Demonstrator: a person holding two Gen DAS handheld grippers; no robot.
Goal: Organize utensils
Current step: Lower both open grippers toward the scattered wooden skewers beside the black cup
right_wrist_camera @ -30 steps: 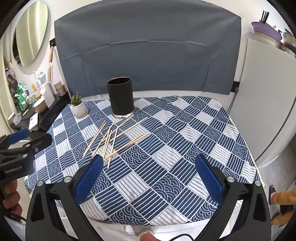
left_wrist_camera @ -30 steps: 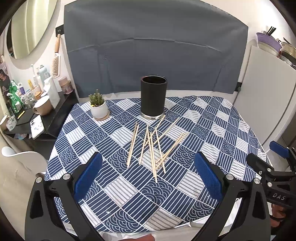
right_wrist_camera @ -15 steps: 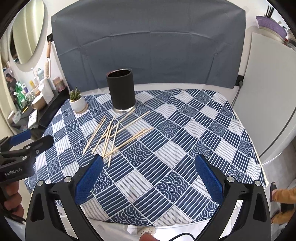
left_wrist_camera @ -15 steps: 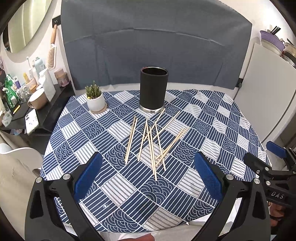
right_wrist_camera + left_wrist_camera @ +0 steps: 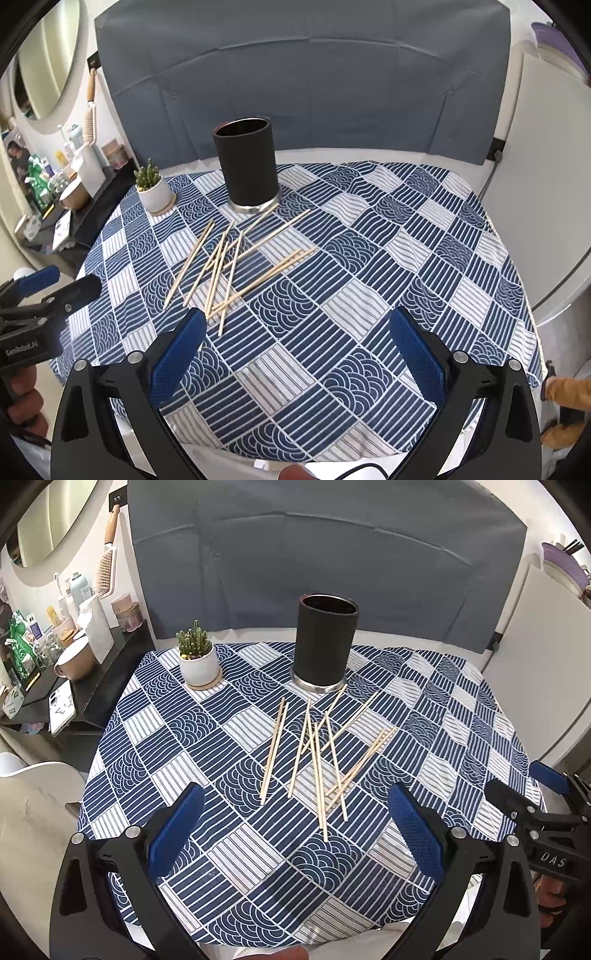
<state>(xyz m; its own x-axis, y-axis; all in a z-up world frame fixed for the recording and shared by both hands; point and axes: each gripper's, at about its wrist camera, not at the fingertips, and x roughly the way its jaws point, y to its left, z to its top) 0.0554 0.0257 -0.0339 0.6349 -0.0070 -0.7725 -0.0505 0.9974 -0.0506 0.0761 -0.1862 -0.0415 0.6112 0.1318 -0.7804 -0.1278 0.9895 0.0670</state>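
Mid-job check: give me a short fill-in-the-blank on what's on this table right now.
1. The wooden chopsticks lie scattered on the ___ tablecloth.
2. The black holder stands ___ behind them.
3. The potted cactus sits to the holder's ___.
4. Both the left tool and the right tool are ___.

Missing words: blue-and-white; upright; left; open

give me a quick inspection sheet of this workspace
surface: table under blue-and-white patterned cloth, flat.
job's things: thin wooden sticks scattered, overlapping, in front of upright black cylindrical holder; no sticks seen in it.
clutter: small cactus in white pot, left of holder.
grippers: left gripper and right gripper open, holding nothing.
cables: white cord at right edge.
surroundings: grey fabric backdrop; black side shelf with toiletries.
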